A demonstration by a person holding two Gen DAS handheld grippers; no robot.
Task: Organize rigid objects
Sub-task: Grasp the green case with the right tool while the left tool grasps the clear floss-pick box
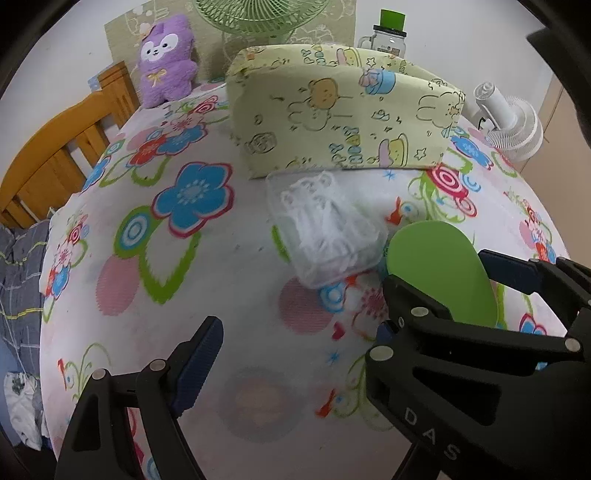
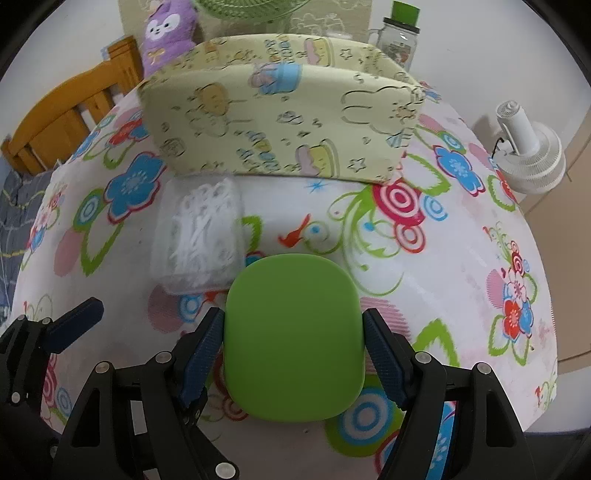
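We have the green lid (image 2: 293, 338) pinched in our right gripper (image 2: 293, 354), its two blue pads pressed against the lid's left and right edges. The lid is a flat, rounded-square piece, and it hangs just above the flowered bedsheet (image 2: 461, 258) at the near side of the bed; whether its lower edge touches the cloth we cannot tell. Just beyond it and a little to the left lies the clear plastic box (image 2: 201, 236) full of small white pieces, resting on the sheet, its near corner close to the lid's far edge.

Our left gripper (image 1: 299, 354) holds nothing. Its fingers (image 1: 199, 365) are spread wide over bare sheet, to the left of the right gripper, which crosses into the left wrist view with the lid (image 1: 443, 273) in its grip.

Behind the box a yellow cartoon-print pillow (image 2: 280, 122) lies across the bed. Past that stand a purple plush toy (image 1: 166, 59), a green fan (image 1: 258, 18), a glass jar (image 1: 388, 33) with a green top, and a small white fan (image 2: 528, 155) off to the right.

As we judge it, the tidying is at an early or middle stage: one piece is in hand and not yet set in a final place, and the box sits loose on the sheet. What remains is to put the lid down, most likely on or beside the box.
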